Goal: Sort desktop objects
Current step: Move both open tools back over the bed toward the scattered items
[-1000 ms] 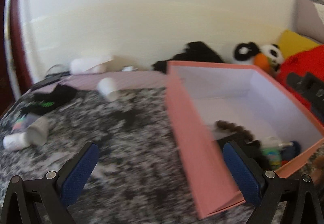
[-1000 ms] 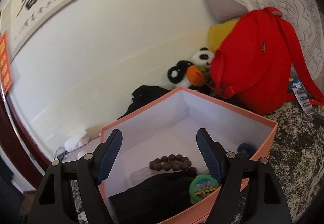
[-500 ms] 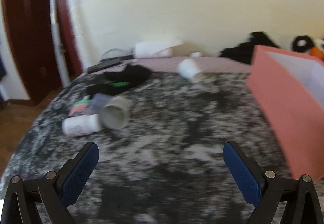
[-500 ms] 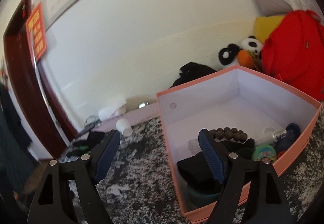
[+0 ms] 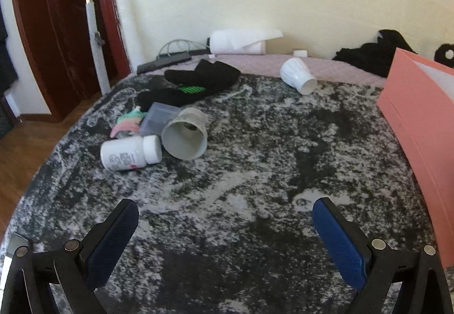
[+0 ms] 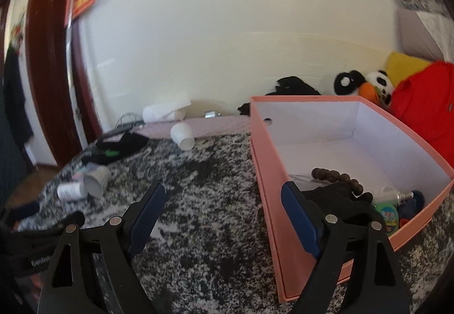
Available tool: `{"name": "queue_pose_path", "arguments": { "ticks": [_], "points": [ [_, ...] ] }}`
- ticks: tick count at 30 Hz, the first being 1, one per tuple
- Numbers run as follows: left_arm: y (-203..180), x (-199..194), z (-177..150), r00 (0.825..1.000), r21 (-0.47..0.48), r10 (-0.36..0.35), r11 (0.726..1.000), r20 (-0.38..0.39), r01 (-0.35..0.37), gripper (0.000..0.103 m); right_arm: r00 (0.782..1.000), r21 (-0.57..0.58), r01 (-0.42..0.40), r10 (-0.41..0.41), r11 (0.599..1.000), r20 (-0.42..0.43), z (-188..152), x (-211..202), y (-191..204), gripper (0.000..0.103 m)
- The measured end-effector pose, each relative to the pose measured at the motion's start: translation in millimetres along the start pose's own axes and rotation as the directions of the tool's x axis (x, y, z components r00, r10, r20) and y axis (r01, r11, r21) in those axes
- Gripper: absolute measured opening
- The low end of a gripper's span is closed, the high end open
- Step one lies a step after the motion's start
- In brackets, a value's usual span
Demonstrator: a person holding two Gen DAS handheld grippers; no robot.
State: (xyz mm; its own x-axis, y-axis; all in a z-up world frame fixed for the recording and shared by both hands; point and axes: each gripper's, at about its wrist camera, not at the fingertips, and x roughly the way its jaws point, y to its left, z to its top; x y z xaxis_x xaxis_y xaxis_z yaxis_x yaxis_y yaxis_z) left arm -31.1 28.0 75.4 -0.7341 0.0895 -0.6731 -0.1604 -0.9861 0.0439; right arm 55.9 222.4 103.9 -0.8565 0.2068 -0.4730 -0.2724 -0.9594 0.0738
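Both grippers' fingers apart, empty; white bottle (image 5: 131, 153) label print unreadable.

Left tool (image 5: 224, 231) at frame bottom, black angular arms, silver rivets, textured blue pads; right tool (image 6: 224, 212) alike, faint white lettering lower left

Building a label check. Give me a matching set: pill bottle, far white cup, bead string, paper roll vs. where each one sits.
Things:
1. pill bottle
2. far white cup
3. bead string
4. paper roll

Places:
A. inside the pink box
B. against the wall, at the back
C. on its side, cap next to the grey cup
D. on its side, at the edge of the pink sheet

Pairs: 1-C, 2-D, 3-A, 4-B
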Motion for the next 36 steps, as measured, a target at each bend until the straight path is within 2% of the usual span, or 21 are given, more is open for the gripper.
{"name": "queue_pose_path", "arguments": {
  "ticks": [5,6,9,14,17,21,26,36],
  "points": [
    [-7.7,6.0,-0.4,1.0,-0.005,-0.008,1.0,-0.025,0.008,0.1,0.999,-0.093,-0.014,0.01,0.996,-0.042,-15.2,8.5,22.5,0.09],
    [-9.1,7.0,-0.6,1.0,-0.002,0.013,1.0,-0.027,-0.013,0.1,0.999,-0.116,-0.003,-0.002,0.993,-0.042,-18.6,10.9,27.6,0.093],
    [-8.5,13.0,0.5,0.999,-0.01,0.026,1.0,-0.043,-0.026,0.1,0.998,-0.158,0.034,-0.041,0.987,-0.037,-24.8,16.5,36.3,0.093],
    [-5.3,18.4,2.8,0.997,-0.067,-0.028,0.998,-0.07,0.023,0.1,0.999,-0.135,0.024,-0.029,0.99,-0.034,-22.3,17.4,33.6,0.093],
    [-8.6,21.7,2.0,0.997,-0.051,-0.016,0.999,-0.071,0.012,0.1,0.999,-0.129,0.021,-0.026,0.991,-0.037,-21.5,17.9,32.5,0.093],
    [-6.7,29.0,5.2,0.998,-0.017,0.041,0.999,-0.053,-0.042,0.1,0.999,-0.143,0.016,-0.022,0.99,-0.043,-22.2,17.9,36.2,0.094],
    [21.4,49.7,19.8,0.991,-0.028,0.13,0.991,-0.024,-0.13,0.1,0.999,-0.132,-0.007,0.001,0.991,-0.05,-22.0,14.5,36.6,0.094],
    [87.4,126.6,30.9,0.975,-0.12,0.196,0.971,-0.106,-0.208,0.101,0.993,-0.072,-0.048,0.04,0.996,-0.112,-23.4,23.5,33.5,0.094]
  ]
}}
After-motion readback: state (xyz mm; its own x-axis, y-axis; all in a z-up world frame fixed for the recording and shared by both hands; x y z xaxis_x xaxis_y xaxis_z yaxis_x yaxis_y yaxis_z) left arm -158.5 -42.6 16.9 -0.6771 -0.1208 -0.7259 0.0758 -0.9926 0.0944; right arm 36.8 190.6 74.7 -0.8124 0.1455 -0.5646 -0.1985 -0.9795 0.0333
